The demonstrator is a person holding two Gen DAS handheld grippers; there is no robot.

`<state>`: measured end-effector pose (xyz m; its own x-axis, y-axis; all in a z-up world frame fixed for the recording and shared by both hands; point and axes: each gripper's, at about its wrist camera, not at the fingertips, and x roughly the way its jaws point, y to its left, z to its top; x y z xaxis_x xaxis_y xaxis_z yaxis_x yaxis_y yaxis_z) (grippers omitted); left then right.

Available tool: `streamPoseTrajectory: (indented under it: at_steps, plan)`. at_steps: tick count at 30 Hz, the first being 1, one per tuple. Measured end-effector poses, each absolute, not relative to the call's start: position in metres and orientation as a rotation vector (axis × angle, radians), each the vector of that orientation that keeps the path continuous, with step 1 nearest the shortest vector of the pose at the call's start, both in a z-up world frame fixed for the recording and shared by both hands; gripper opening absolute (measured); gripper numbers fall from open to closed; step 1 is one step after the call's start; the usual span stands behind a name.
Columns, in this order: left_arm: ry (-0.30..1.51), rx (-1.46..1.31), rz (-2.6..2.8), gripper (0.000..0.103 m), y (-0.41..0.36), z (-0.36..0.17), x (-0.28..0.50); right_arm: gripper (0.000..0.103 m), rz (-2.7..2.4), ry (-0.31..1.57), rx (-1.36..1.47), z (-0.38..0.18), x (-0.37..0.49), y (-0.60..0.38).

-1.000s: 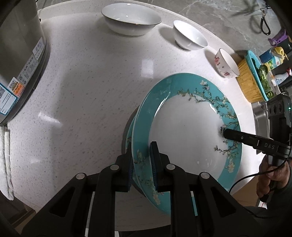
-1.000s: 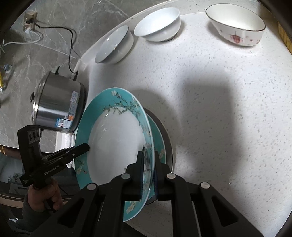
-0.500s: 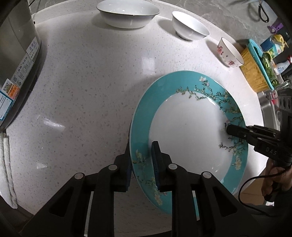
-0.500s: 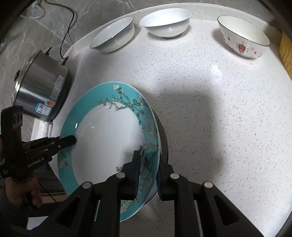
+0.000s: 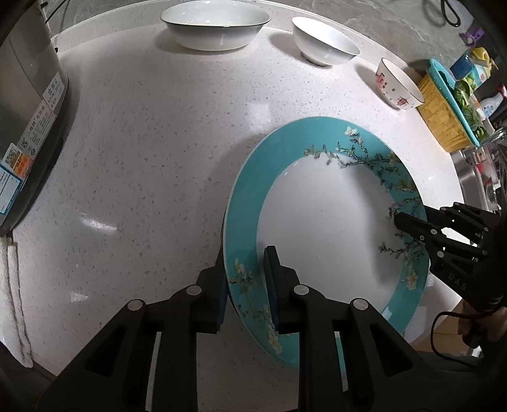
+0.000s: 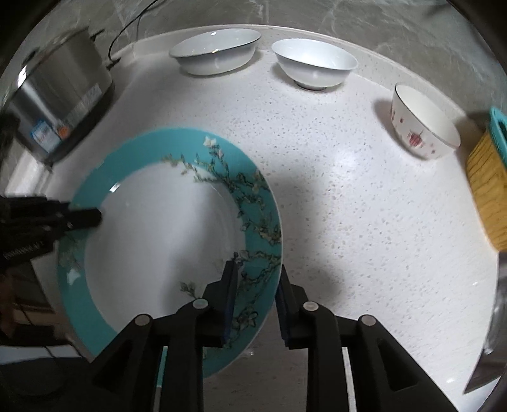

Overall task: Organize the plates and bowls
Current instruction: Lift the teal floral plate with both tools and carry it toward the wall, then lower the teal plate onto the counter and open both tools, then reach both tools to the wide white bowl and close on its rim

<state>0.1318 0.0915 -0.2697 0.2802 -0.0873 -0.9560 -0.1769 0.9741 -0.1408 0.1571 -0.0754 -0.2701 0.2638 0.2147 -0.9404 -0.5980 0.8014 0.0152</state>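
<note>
Straddling the teal plate (image 5: 320, 222) rim, the left gripper (image 5: 245, 285) has one pad under it and one on top, the gap too narrow to judge; three bowls sit beyond on the counter (image 5: 142, 142). Right wrist view: the right gripper (image 6: 255, 293) is opening, pads clear of the rim between them

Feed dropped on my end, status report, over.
Right gripper jaws opening around teal plate rim. Left gripper straddles opposite rim, jaws slightly apart. Three bowls behind, clear of the plate.
</note>
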Motion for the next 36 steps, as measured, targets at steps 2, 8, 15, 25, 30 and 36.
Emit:
streamPoseTrajectory:
  at_steps: [2, 8, 15, 25, 30, 36]
  plan:
    - [1.288, -0.242, 0.065, 0.021, 0.092, -0.269, 0.133, 0.026, 0.567, 1.185, -0.366, -0.270, 0.157, -0.077]
    - [1.279, -0.277, 0.103, 0.055, 0.107, -0.262, 0.134, 0.030, 0.564, 1.179, -0.329, -0.266, 0.157, -0.082]
    - [1.128, -0.359, 0.130, 0.083, 0.150, -0.208, 0.169, 0.076, 0.568, 1.200, -0.091, -0.228, 0.192, -0.102]
    - [1.050, -0.442, 0.143, 0.103, 0.202, -0.191, 0.286, 0.085, 0.663, 1.116, 0.140, -0.148, 0.291, -0.055]
    - [1.056, -0.453, 0.167, 0.103, 0.236, -0.195, 0.334, 0.085, 0.670, 1.126, 0.116, -0.139, 0.348, -0.011]
    - [1.091, -0.444, 0.205, 0.103, 0.268, -0.215, 0.373, 0.079, 0.682, 1.190, 0.091, -0.162, 0.408, 0.035]
